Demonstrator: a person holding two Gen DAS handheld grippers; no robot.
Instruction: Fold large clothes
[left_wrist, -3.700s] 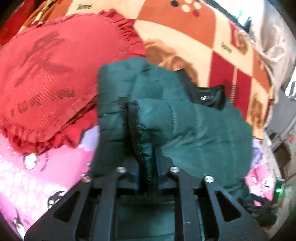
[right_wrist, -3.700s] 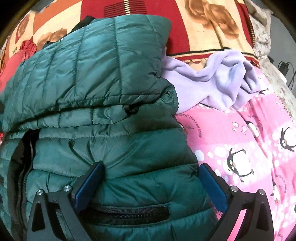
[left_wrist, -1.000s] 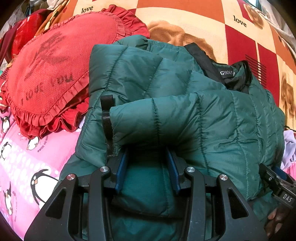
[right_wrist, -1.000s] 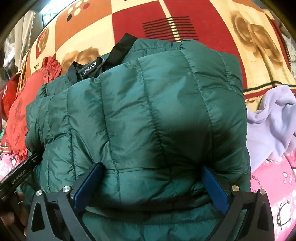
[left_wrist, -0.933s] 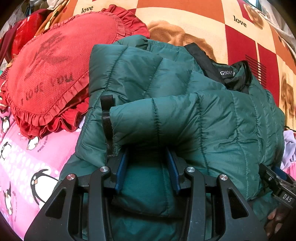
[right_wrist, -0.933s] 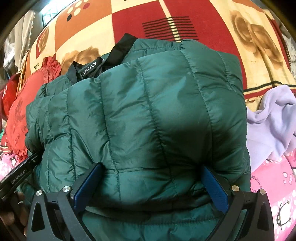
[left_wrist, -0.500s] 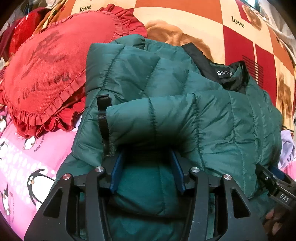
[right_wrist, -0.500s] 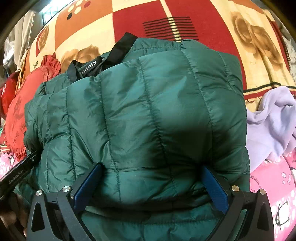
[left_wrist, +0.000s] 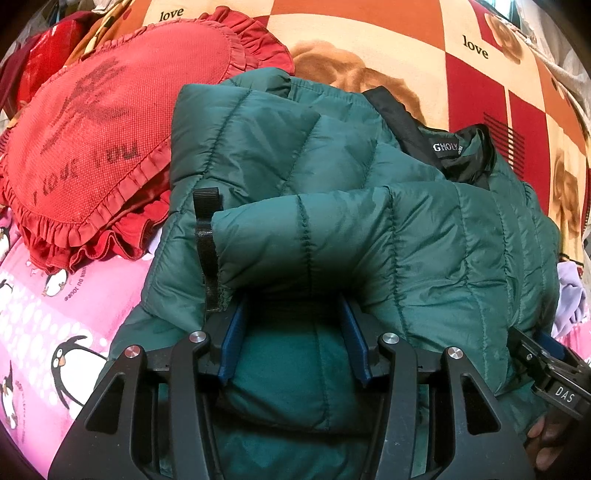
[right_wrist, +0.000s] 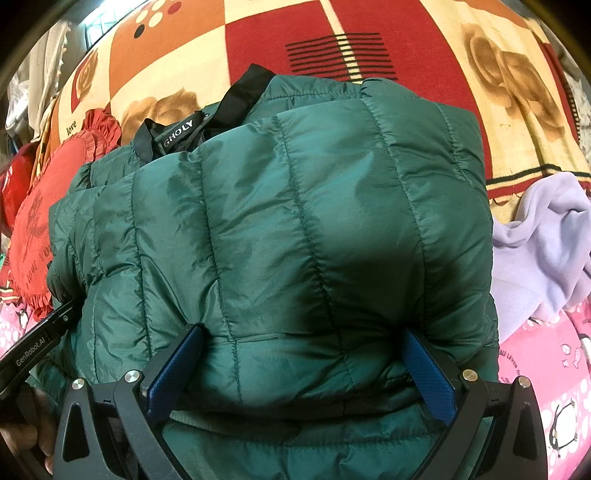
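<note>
Dark green quilted puffer jacket is folded into a thick bundle on the bed, sitting on the pink penguin-print sheet right against the red frilly heart cushion. Left tool has its blue pads around a fold of it, partly spread. Right tool is spread wide, straddling the bundle's near edge. Lilac fleece lies just beside.

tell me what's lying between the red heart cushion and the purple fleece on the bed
The folded green puffer jacket fills that stretch, with the red heart cushion at its left and the purple fleece at its right. The right wrist view shows all three.
</note>
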